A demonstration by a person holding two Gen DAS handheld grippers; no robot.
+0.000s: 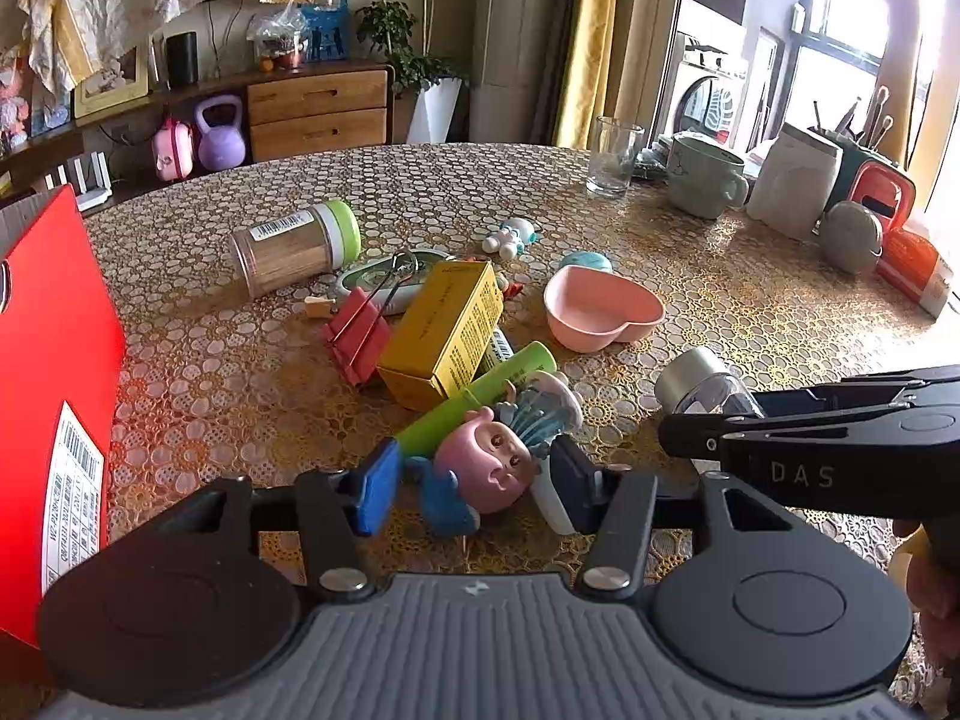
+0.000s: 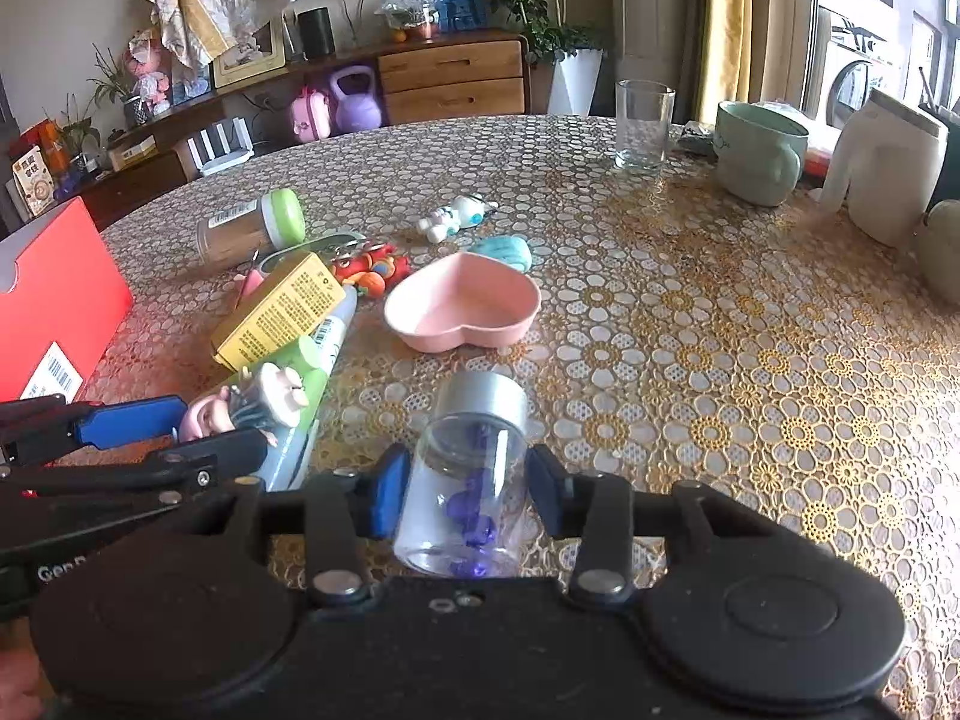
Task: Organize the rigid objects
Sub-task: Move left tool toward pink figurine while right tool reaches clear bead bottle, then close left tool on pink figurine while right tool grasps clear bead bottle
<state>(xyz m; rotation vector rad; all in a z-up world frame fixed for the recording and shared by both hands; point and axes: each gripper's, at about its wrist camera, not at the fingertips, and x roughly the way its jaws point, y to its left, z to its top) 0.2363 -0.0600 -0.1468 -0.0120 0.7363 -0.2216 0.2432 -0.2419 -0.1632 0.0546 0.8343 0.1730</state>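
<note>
Jaws of the left gripper (image 1: pixel 474 489) sit either side of a pink-headed doll figure (image 1: pixel 492 468) at lower centre of its view, partly closed; whether the pads press on it I cannot tell. Jaws of the right gripper (image 2: pixel 465 495) flank a clear vial (image 2: pixel 465 480) with a silver cap, narrowed almost to the glass, though contact is unclear. The vial lies on its side, long axis running up the frame, cap toward the top; purple pieces sit inside it. The doll lies tilted, head toward the camera, against a green tube (image 1: pixel 480 405) whose long axis slants from lower left to upper right. Above it lie a yellow box (image 1: pixel 444 330), a red binder clip (image 1: pixel 354 339) and a green-lidded jar (image 1: pixel 294 246) on its side. A pink heart-shaped bowl (image 1: pixel 600 312) stands empty at centre right. A red box (image 1: pixel 54 360) fills the left edge. The tabletop (image 1: pixel 750 312) wears a gold floral lace cover; a glass (image 1: pixel 612 156) and green mug (image 1: pixel 702 174) stand at the far side, wooden drawers behind.
</note>
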